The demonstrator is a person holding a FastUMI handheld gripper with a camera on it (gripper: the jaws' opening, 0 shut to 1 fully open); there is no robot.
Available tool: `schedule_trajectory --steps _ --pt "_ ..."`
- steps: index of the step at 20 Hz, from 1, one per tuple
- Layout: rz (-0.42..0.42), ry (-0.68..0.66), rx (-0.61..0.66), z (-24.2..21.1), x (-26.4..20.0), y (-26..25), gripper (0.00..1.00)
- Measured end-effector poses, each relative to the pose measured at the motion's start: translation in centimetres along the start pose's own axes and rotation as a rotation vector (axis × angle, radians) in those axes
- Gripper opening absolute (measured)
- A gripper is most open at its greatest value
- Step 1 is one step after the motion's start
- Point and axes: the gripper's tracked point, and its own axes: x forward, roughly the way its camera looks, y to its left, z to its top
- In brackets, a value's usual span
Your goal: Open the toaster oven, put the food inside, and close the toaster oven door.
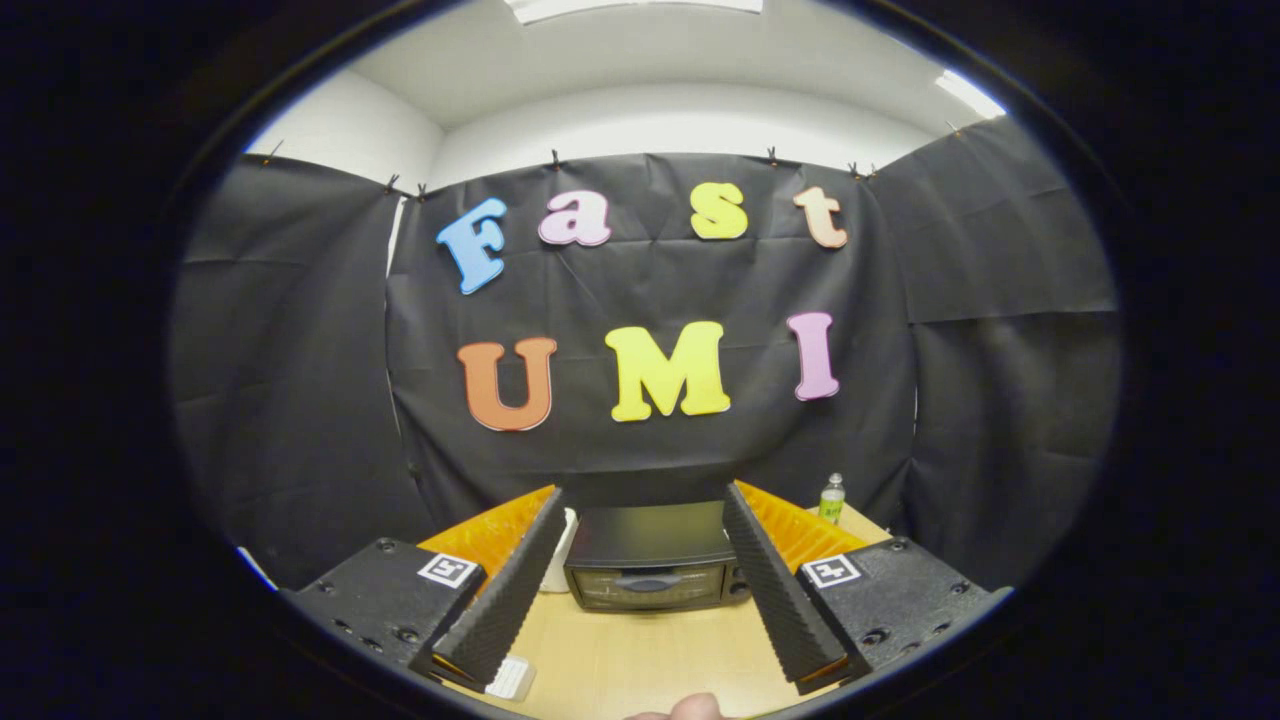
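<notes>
- The toaster oven [652, 570] stands on the wooden table [650, 660], beyond the fingers and framed in the gap between them; its door, with a handle across the front, looks shut.
- Whether any food is inside cannot be told: the door glass is dark and small in the gripper view, and no food can be picked out on the table with certainty.
- The gripper [655, 655] is held back from the oven with its fingers spread wide and nothing between them.
- A shut door with an empty gripper fits two stages alike: the oven waiting to be opened, or the door closed again with the food within. The scene does not settle which.
- A small white block [511, 679] lies on the table just beside the left fingertip; what it is cannot be told.
- A pale object [560, 560] stands just left of the oven, half hidden by the left finger.
- A bottle [832, 498] stands further back on the right, well apart from the oven.
- A fingertip [690, 708] of a person shows at the near table edge.
</notes>
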Motion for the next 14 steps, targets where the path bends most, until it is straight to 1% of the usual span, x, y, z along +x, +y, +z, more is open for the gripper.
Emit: schedule_trajectory --steps 5,14 --pt "-0.002 -0.027 -0.024 0.63 0.15 0.17 1.00" --pt "-0.002 -0.011 -0.009 0.23 0.44 0.19 1.00"
